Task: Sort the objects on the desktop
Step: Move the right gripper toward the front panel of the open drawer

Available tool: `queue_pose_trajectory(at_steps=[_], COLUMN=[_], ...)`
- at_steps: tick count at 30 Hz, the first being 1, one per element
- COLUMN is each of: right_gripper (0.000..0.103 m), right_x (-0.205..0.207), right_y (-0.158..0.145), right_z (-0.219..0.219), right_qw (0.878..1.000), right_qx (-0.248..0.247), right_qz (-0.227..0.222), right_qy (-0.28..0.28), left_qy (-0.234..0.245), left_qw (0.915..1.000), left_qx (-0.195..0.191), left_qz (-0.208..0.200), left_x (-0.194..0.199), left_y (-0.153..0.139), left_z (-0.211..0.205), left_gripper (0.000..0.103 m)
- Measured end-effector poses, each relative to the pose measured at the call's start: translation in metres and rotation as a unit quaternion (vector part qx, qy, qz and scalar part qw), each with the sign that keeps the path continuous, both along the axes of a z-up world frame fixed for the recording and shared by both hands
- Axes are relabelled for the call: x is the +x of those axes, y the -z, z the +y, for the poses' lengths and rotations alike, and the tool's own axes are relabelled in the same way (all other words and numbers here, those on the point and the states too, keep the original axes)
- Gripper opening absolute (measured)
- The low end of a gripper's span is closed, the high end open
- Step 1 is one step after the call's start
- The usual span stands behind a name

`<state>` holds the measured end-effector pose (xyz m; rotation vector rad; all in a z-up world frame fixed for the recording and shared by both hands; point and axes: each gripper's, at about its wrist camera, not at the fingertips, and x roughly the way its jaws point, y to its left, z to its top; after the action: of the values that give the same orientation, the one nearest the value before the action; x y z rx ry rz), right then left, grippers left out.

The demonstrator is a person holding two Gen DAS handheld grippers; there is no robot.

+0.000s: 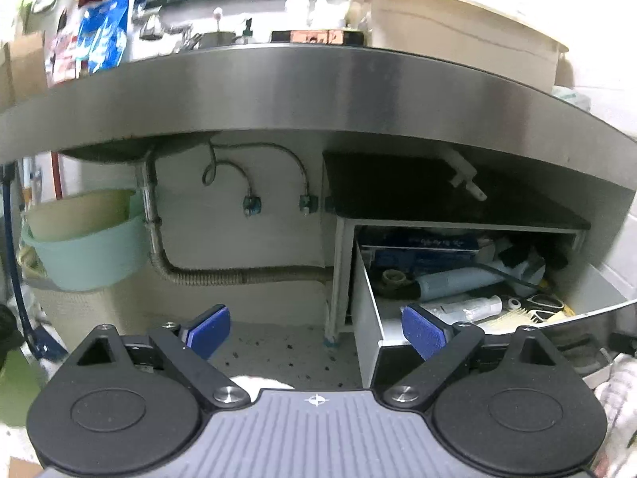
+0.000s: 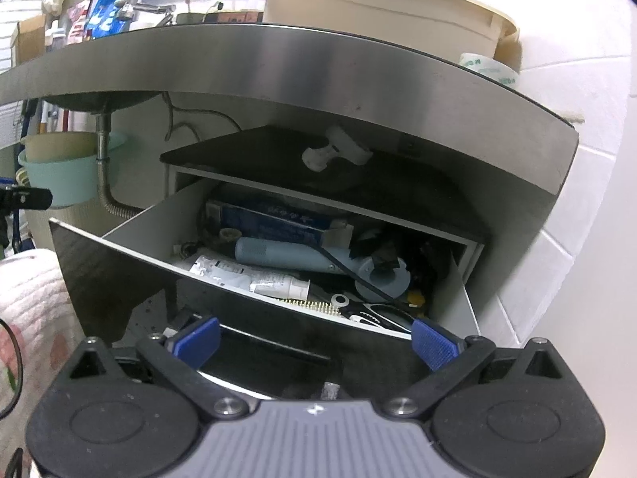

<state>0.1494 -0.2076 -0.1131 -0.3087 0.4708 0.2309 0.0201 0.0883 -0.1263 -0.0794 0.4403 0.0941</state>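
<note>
Both grippers wide and empty, left gripper (image 1: 316, 332), right gripper (image 2: 316, 342), open drawer (image 2: 254, 298) just ahead.

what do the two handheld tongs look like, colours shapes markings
Both match. The left tongs and right tongs have ribbed blue pads on black linkage arms with silver pivot screws, two round black housings and a grey ribbed centre plate bearing a small white crosshair mark. No cables or sleeves are clearly visible.
</note>
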Motion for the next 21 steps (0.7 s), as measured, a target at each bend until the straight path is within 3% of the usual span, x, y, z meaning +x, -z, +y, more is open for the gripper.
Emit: queue_pose_trajectory(at_steps=[10, 14, 21], right_gripper=[0.103, 0.103, 0.103], right_x=[-0.014, -0.022, -0.023], right_y=[-0.006, -0.010, -0.010], right_z=[0.015, 0.023, 0.031], right_qw=[0.999, 0.999, 0.997], right_qx=[-0.030, -0.010, 0.059], right_qz=[-0.040, -0.041, -0.007], right_qy=[0.014, 0.018, 0.053], left_qy=[0.009, 0.003, 0.011], left_qw=[0.9999, 0.9998, 0.9999], left_qx=[0.006, -0.017, -0.008], left_qz=[-0.001, 0.012, 0.000], left_x=[0.000, 0.003, 0.000], left_y=[0.003, 0.005, 0.004], left_z=[-0.007, -0.001, -0.005], left_gripper=[0.094, 0.094, 0.094])
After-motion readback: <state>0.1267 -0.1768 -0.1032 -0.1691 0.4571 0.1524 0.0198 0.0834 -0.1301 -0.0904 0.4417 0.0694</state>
